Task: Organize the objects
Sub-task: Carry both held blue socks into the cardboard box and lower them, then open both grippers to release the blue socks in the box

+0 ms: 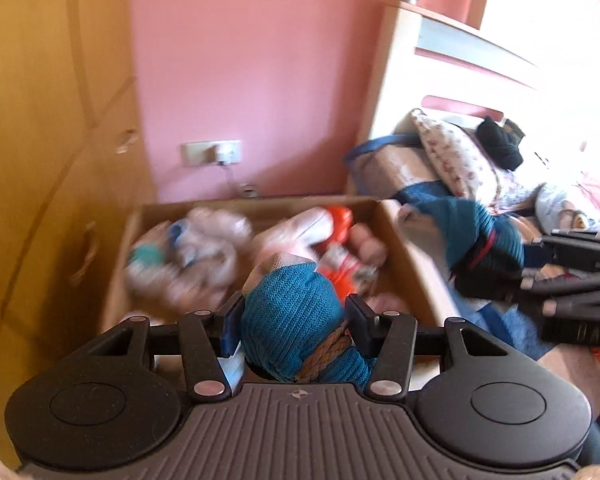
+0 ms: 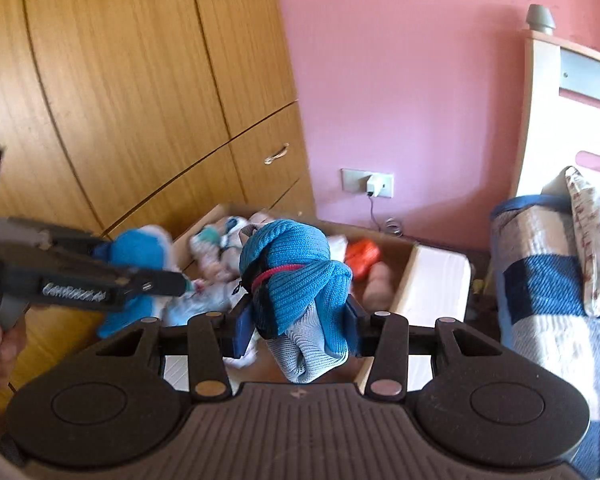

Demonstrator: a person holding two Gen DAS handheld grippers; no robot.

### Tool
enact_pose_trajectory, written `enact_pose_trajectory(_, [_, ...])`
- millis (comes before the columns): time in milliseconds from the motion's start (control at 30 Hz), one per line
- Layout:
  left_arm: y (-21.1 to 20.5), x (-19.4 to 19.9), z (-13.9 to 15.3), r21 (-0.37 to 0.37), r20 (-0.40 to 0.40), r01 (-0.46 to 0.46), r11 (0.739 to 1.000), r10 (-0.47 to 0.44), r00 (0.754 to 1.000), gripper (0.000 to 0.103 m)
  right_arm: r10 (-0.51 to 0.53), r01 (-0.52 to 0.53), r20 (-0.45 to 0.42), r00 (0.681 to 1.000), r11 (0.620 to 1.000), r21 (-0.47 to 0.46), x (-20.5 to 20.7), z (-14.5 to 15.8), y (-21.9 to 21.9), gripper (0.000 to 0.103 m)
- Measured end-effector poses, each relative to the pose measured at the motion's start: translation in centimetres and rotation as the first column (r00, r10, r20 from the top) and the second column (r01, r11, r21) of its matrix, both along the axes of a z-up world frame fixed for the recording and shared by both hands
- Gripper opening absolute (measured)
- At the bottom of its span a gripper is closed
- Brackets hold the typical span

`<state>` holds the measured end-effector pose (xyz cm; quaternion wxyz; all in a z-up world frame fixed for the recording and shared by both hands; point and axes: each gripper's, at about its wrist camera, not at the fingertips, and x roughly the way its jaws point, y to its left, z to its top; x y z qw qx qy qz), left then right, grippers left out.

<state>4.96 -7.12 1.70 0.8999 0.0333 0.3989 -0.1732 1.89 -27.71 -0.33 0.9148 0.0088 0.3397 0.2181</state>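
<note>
Blue knit bundle (image 1: 292,316) is clamped in left tongs (image 1: 294,322) | second bundle (image 2: 296,280) is clamped in right tongs (image 2: 298,326) | both are held over box (image 1: 396,236)

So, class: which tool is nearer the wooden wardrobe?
Left. The left tool, gripping a blue knit bundle, sits on the wardrobe side; the right tool, holding another, is toward the bed.

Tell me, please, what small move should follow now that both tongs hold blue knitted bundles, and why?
Probably carry both onward: the left tongs and right tongs each clamp a blue knitted bundle raised above the open cardboard box, which looks full already.
</note>
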Motion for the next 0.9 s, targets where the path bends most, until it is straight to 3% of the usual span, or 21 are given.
enact_pose_trajectory(133, [-2.8,3.6,-2.3,0.062,-0.038,0.069,0.996,-0.067,0.997,0.059,0.027,-0.028,-0.036,0.999,0.999,-0.040,1.8,-1.5,0.4,0.041])
enact_pose_trajectory(267, [-3.5,4.6,-5.7,0.113,-0.105,0.087,0.990,-0.075,0.992,0.059,0.048,-0.054,-0.092,0.995,0.996,-0.071,2.5,-3.8,0.3,0.041])
enact_pose_trajectory(433, [-3.0,4.9,-8.1,0.134,-0.142,0.069,0.989,-0.049,0.989,0.060,0.075,-0.090,-0.141,0.987,0.990,-0.104,2.6,-5.6,1.2,0.042])
enact_pose_trajectory(667, [-2.5,5.5,-8.5,0.143,-0.159,0.030,0.989,-0.007,0.987,0.067,0.074,-0.098,-0.171,0.982,0.986,-0.136,3.4,-6.8,2.5,0.046])
enact_pose_trajectory(733, [-2.5,5.5,-8.4,0.137,-0.165,0.029,0.990,-0.006,0.986,0.072,0.060,-0.085,-0.171,0.983,0.986,-0.143,3.3,-6.9,2.6,0.050])
enact_pose_trajectory(800, [-2.7,5.3,-8.3,0.141,-0.161,0.029,0.990,-0.006,0.987,0.078,0.060,-0.084,-0.169,0.984,0.986,-0.142,3.2,-6.8,2.8,0.060])
enact_pose_trajectory(900, [-2.8,4.8,-7.8,0.139,-0.155,0.018,0.990,0.004,0.988,0.087,0.060,-0.083,-0.158,0.986,0.986,-0.143,2.8,-6.2,2.9,0.063])
